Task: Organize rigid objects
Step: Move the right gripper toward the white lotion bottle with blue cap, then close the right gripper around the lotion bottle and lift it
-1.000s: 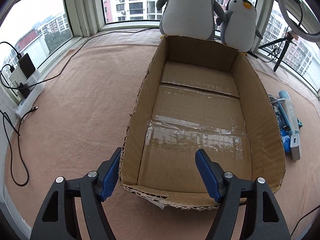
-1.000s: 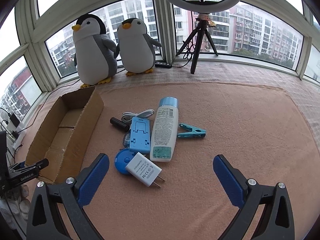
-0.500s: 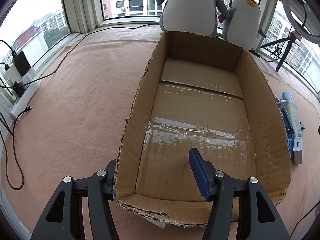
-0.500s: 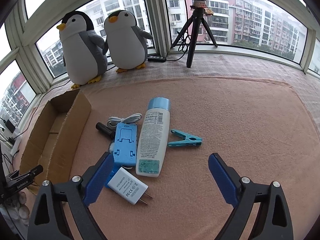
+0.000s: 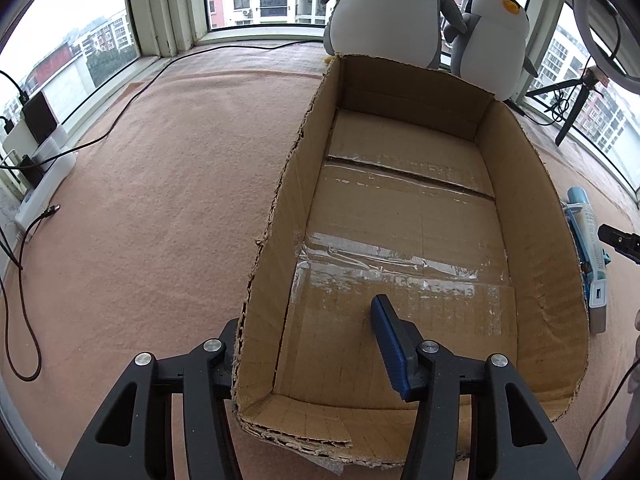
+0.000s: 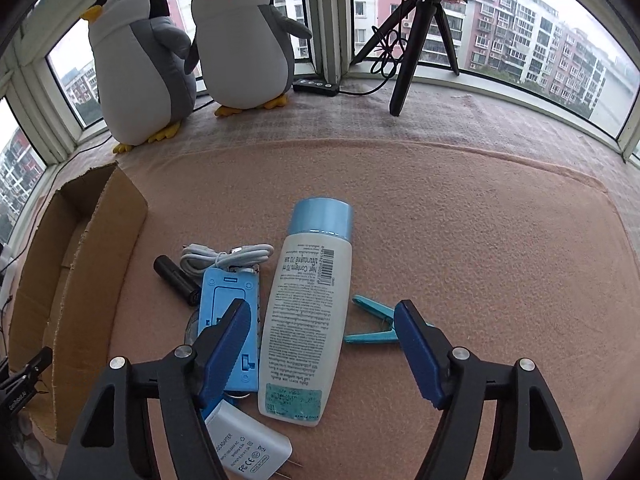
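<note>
Right gripper (image 6: 320, 354) is hanging wide open over the pile on the pink mat (image 6: 460, 240), jaws straddling the white bottle (image 6: 306, 320) but not touching it, nothing held. Bottle is lying flat, blue cap pointing away toward the window, label side up; it is looking like smooth hard plastic, so probably slippery and a bit rounded, light to medium depending on fill, which I can't tell. Best hold is likely across the mid body where the sides are running parallel, not on the cap. Touching its left side is lying the blue phone stand (image 6: 230, 320), flat, stiff and thin, so it is needing an edge pinch; the left finger is sitting over it now. White charger (image 6: 248, 446) is lying nearest, blocky and rigid, prongs sticking out right, an easy squeeze on the flat faces. Teal clip (image 6: 374, 322) is lying just right of the bottle, small and light. Black cylinder (image 6: 176, 280) and coiled white cable (image 6: 224, 258) are sitting farther back; the cable is soft and may drag. Left gripper (image 5: 308, 344) is open too, straddling the left wall of the empty cardboard box (image 5: 532, 184) near its corner, one finger outside, one inside, apparently about to steady it; the cardboard is looking light, ragged and easy to shove.
</note>
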A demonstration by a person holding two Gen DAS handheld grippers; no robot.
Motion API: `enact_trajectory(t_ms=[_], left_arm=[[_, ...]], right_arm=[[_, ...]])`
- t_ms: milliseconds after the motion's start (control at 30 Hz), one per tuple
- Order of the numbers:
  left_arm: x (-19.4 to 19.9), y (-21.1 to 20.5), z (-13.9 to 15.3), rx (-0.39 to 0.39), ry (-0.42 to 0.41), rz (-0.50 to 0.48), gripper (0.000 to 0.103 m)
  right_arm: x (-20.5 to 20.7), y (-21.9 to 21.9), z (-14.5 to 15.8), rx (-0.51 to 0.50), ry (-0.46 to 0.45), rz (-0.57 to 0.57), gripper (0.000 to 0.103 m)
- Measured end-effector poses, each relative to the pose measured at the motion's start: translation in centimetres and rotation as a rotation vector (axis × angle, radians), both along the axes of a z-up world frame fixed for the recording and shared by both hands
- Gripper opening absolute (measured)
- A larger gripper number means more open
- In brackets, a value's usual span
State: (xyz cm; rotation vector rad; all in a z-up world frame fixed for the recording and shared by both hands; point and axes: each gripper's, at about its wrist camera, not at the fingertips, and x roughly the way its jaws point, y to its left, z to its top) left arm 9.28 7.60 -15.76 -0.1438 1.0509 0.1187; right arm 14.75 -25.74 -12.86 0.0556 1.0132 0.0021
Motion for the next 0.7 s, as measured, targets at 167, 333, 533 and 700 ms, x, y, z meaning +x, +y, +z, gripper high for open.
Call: enact_trajectory(t_ms=[167,333,533,700], left_arm=[[-0.1,0.0,0.0,0.002,-0.002,0.0,0.055],[-0.1,0.0,0.0,0.001,-0.003,0.0,0.055],[-0.2,0.0,0.0,-0.006,-0.004,0.002,0.055],[-0.2,0.1,0.0,-0.01,-0.004,0.003,0.055]], right_arm=[[0.9,0.4,-0.8,-0.017,0.029,0.01,0.065],[1.6,0.7,-1.4,-0.043,0.051,0.017,0.059],[2.4,1.5,-1.7,-0.106,0.064,0.058,0.059],[2.8,0.9,-2.3,-0.169,0.087,0.082,0.047]])
